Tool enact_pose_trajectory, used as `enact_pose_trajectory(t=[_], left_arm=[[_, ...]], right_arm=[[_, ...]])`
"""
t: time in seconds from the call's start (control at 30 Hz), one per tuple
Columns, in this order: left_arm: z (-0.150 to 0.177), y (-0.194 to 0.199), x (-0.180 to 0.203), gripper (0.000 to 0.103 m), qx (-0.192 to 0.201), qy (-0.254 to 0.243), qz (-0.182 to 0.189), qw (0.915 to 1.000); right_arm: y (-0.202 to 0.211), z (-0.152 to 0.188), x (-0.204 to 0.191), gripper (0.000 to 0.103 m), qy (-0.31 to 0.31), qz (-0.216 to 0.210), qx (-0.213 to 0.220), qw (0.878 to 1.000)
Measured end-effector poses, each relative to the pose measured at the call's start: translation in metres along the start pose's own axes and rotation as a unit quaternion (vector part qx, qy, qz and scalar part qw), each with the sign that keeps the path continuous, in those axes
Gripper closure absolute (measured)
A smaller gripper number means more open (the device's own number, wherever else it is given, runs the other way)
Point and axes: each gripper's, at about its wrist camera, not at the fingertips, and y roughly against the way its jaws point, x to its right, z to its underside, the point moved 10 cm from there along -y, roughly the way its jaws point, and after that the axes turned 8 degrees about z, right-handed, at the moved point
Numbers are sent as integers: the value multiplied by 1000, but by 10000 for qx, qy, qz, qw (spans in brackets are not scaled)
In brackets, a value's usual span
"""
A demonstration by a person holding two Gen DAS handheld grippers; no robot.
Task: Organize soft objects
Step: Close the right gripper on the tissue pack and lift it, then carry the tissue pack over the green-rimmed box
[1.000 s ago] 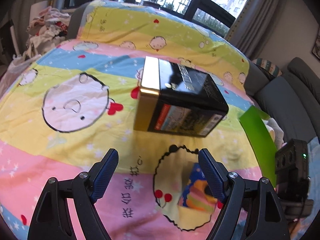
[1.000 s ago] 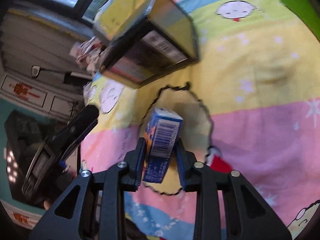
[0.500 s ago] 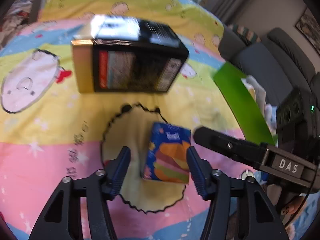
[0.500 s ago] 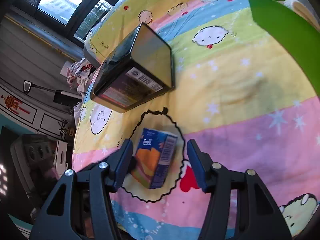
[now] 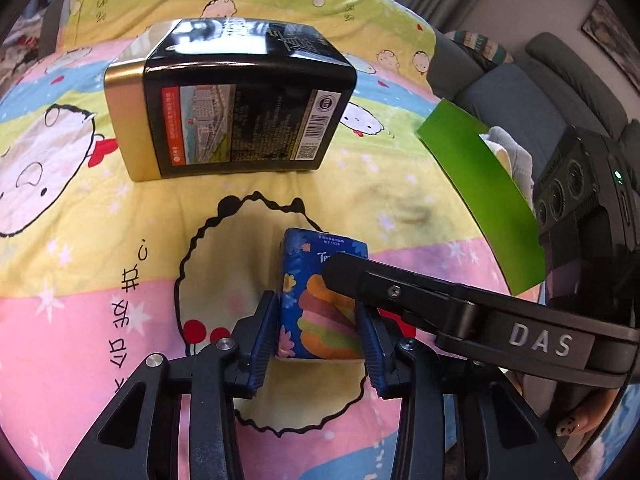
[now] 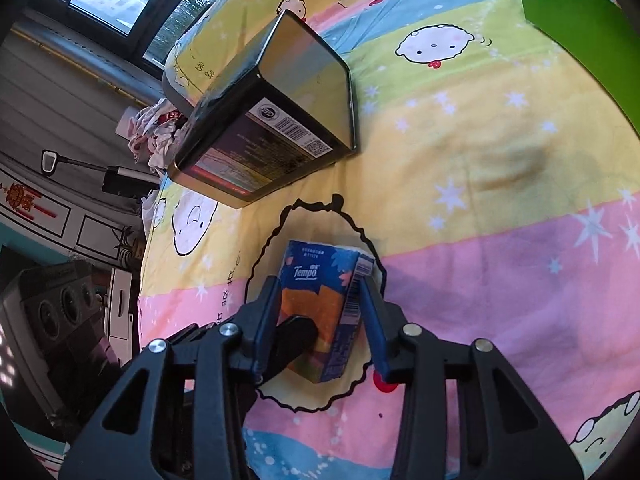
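While the tissue pack (image 5: pixel 316 300) lies on the cartoon-print bedsheet (image 5: pixel 80 320), inside the black scalloped outline printed just in front of the black-and-gold tin (image 5: pixel 240 108), both tools have converged on it. The left gripper (image 5: pixel 318 334) has its blue pads against the two long sides of the pack, and they appear to be pressing in, so it reads as clamped on the pack. In its own view the right gripper (image 6: pixel 320 320) straddles the same pack (image 6: pixel 320 300), its jaws close to the sides; whether they actually bite is hard to tell, since one of the left tool's fingers lies between them across the pack's face. In the left view the right tool's finger crosses the top of the pack from the side away from the tin's gold end. The likely reason for this doubled hold is a handover, or steadying a soft, squashable pack so it does not tip on the yielding bed. A green bin (image 5: pixel 480 200) with pale cloth inside stands well apart from the tin, beyond the pack, and is probably where soft things go. The tin, being rigid, sits untouched.
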Motion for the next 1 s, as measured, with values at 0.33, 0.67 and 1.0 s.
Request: enact_pose_trajectory(t=[0.33, 0.67, 1.0], left_arm=[[-7, 7, 19, 66, 343, -376, -89, 9987], [-49, 36, 100, 66, 1226, -1187, 323, 9848], [-113, 15, 216, 66, 1583, -2181, 968, 9581]], right_arm=[[12, -6, 3, 63, -42, -64, 268, 9996], [106, -41, 9, 63, -54, 156, 1600, 9870], [214, -103, 75, 63, -553, 584, 2863, 9548]])
